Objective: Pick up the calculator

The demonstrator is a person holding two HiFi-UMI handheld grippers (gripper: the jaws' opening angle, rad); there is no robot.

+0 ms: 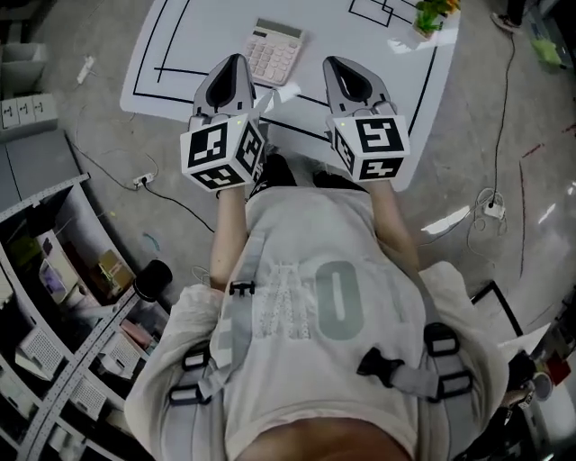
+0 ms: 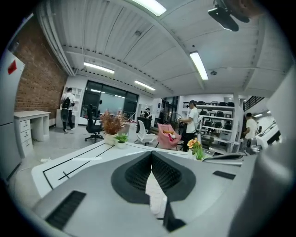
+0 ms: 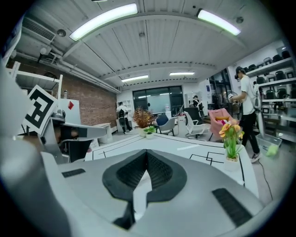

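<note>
The calculator [image 1: 274,51], pale with rows of keys, lies on the white table [image 1: 207,36], which is marked with black lines. My left gripper [image 1: 236,61] is shut and empty, its tip just left of the calculator's near corner and above the table. My right gripper [image 1: 335,63] is also shut and empty, a little to the right of the calculator. In the left gripper view the left gripper [image 2: 151,155] shows its jaws meeting with nothing between them. The right gripper [image 3: 147,152] looks the same in the right gripper view. Neither gripper view shows the calculator.
A small pot of flowers [image 1: 430,18] stands at the table's far right corner, and a small green plant [image 3: 149,131] at its far end. Cables and a power strip [image 1: 142,180] lie on the floor. Shelving [image 1: 54,270] stands at my left. People and chairs are beyond the table.
</note>
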